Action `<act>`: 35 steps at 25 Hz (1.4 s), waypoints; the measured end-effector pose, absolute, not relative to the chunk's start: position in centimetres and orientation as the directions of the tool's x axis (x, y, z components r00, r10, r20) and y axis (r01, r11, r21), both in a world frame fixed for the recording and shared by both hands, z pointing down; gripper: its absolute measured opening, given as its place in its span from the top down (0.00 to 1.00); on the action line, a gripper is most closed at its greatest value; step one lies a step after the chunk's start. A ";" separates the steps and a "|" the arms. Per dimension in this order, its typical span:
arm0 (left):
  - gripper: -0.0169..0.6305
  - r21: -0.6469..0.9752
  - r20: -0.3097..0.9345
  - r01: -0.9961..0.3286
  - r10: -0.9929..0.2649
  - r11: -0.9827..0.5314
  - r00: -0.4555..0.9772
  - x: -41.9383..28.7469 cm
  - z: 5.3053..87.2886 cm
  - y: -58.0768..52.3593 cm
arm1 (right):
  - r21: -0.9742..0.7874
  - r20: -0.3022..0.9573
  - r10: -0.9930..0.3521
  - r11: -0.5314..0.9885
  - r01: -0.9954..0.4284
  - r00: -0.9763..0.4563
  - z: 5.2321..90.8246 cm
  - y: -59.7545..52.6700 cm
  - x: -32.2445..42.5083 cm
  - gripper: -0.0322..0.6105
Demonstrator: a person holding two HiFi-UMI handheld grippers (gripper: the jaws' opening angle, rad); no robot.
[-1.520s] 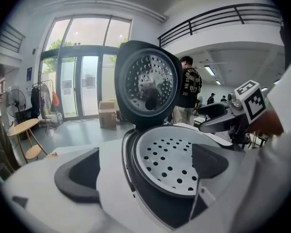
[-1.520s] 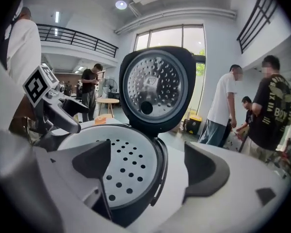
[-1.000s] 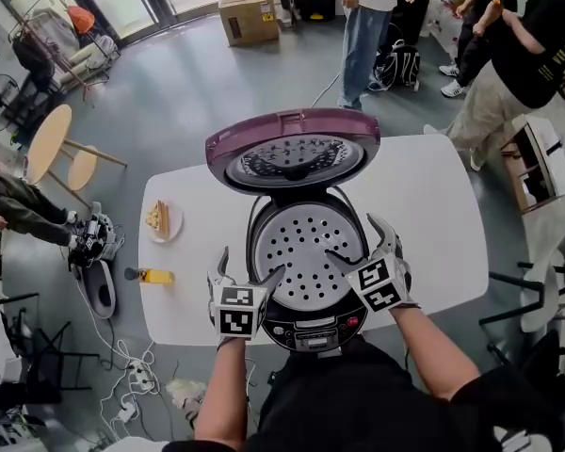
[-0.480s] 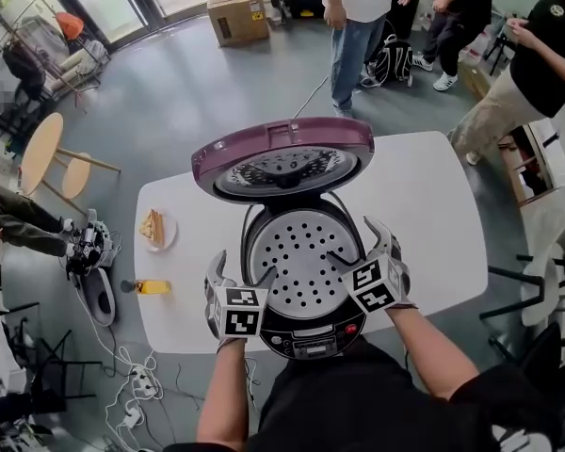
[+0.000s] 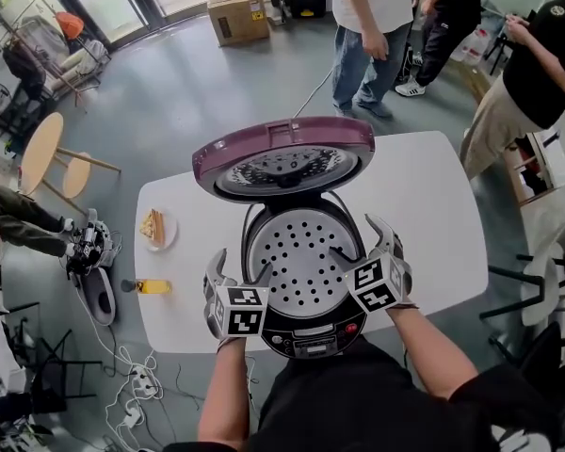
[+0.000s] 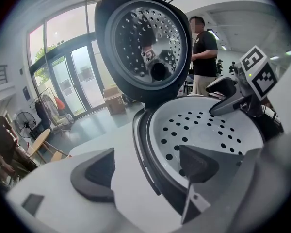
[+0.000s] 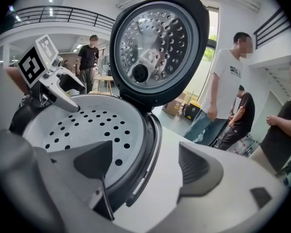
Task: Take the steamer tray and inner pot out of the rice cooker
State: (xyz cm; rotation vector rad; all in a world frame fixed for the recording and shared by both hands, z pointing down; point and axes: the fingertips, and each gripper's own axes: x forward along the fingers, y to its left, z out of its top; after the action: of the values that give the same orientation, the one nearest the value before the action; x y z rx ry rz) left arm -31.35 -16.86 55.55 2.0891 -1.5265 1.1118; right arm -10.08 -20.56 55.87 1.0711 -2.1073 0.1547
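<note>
The rice cooker (image 5: pixel 306 332) stands open on the white table (image 5: pixel 433 215), with its purple lid (image 5: pixel 282 158) raised. The perforated white steamer tray (image 5: pixel 301 262) sits in its top and hides the inner pot. My left gripper (image 5: pixel 245 266) straddles the cooker's left rim: one finger (image 6: pixel 199 161) is over the tray (image 6: pixel 208 130), the other (image 6: pixel 94 174) outside. My right gripper (image 5: pixel 355 240) straddles the right rim the same way (image 7: pixel 145 164). Both jaws have just been closing with the rim between them. The pads stand apart from it, so both are open.
A small plate of food (image 5: pixel 157 226) and a yellow object (image 5: pixel 153 286) lie on the table's left part. Several people (image 5: pixel 367 26) stand beyond the far edge, near cardboard boxes (image 5: pixel 237 8). A chair (image 5: pixel 546 299) stands to the right of the table.
Both grippers have stayed at the cooker's rim. The left jaws look slightly narrower. The people at the back have shifted.
</note>
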 end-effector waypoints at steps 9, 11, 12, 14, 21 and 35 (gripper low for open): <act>0.40 -0.202 0.736 -0.912 -0.670 -0.358 0.100 -31.3 54.9 -16.6 | 0.214 0.702 -0.640 0.610 -0.763 -0.314 56.0 -20.3 -10.0 0.49; 0.41 -0.195 0.735 -0.916 -0.670 -0.351 0.101 -31.3 54.9 -16.5 | 0.237 0.700 -0.649 0.605 -0.760 -0.299 56.1 -20.3 -10.2 0.55; 0.42 -0.191 0.735 -0.916 -0.670 -0.352 0.104 -31.2 54.9 -16.4 | 0.249 0.699 -0.654 0.604 -0.757 -0.291 56.0 -20.3 -10.2 0.56; 0.47 -0.194 0.734 -0.913 -0.671 -0.358 0.107 -30.9 55.0 -16.3 | 0.269 0.697 -0.660 0.602 -0.752 -0.279 55.9 -20.2 -10.2 0.62; 0.56 -0.220 0.727 -0.898 -0.678 -0.380 0.109 -30.7 54.7 -16.2 | 0.297 0.688 -0.675 0.596 -0.746 -0.265 55.5 -20.0 -10.6 0.72; 0.65 -0.245 0.727 -0.885 -0.679 -0.395 0.102 -30.6 54.1 -16.5 | 0.322 0.668 -0.693 0.598 -0.734 -0.271 54.4 -20.2 -10.9 0.77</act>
State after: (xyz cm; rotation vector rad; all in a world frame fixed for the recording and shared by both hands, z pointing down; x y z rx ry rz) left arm -30.63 -16.47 54.13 2.1276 -1.5559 1.1743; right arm -10.93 -20.21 54.36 1.1304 -2.0110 0.0637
